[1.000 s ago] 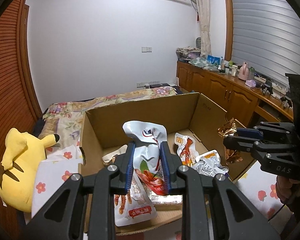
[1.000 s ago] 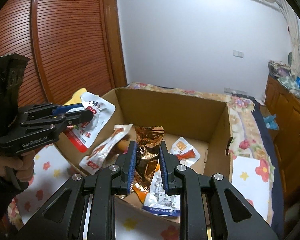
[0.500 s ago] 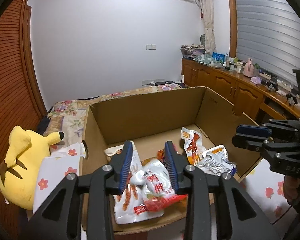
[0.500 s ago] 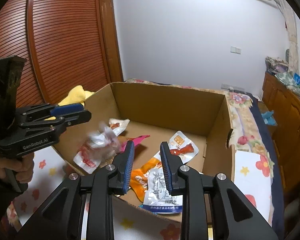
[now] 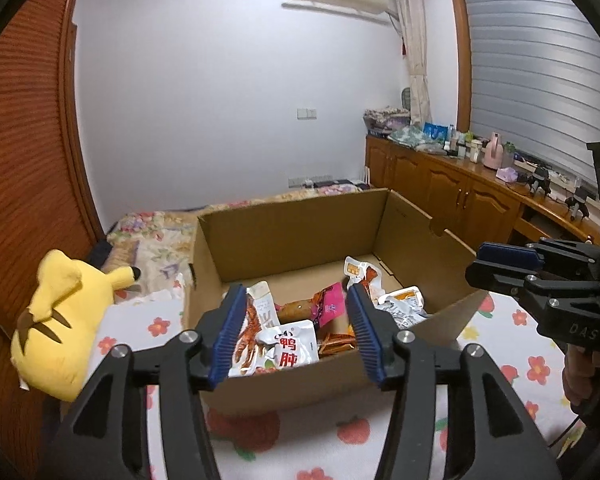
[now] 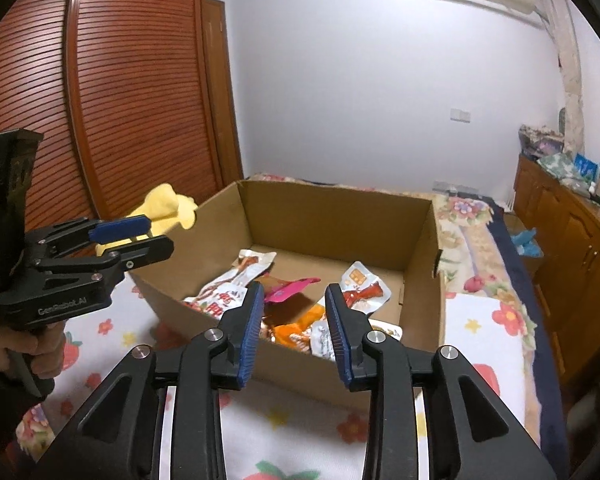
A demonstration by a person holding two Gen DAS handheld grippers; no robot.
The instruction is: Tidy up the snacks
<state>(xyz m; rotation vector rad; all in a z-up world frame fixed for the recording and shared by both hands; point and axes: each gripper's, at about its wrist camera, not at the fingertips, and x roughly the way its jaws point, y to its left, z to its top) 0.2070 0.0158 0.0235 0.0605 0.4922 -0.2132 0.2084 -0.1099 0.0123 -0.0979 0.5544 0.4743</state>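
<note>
An open cardboard box (image 5: 292, 236) stands on the flowered bed cover and holds several snack packets. A white packet with red print (image 5: 292, 350) lies near its front wall, a pink one (image 5: 328, 304) behind it. My left gripper (image 5: 296, 336) is open and empty, above the box's near edge. My right gripper (image 6: 294, 330) is open and empty, also above the near edge. In the right wrist view the box (image 6: 340, 216) holds a white and red packet (image 6: 364, 290) and an orange one (image 6: 296, 330). Each gripper shows in the other's view, the right (image 5: 500, 264) and the left (image 6: 136, 236).
A yellow plush toy (image 5: 60, 312) lies left of the box. A wooden cabinet (image 5: 460, 196) with bottles and clutter runs along the right wall. A slatted wooden wardrobe (image 6: 120, 92) stands on the left. The bed cover (image 5: 320, 440) extends in front of the box.
Both grippers let go of their packets, which dropped into the box. Both jaws opened wide and both grippers drew back and up from the box.
</note>
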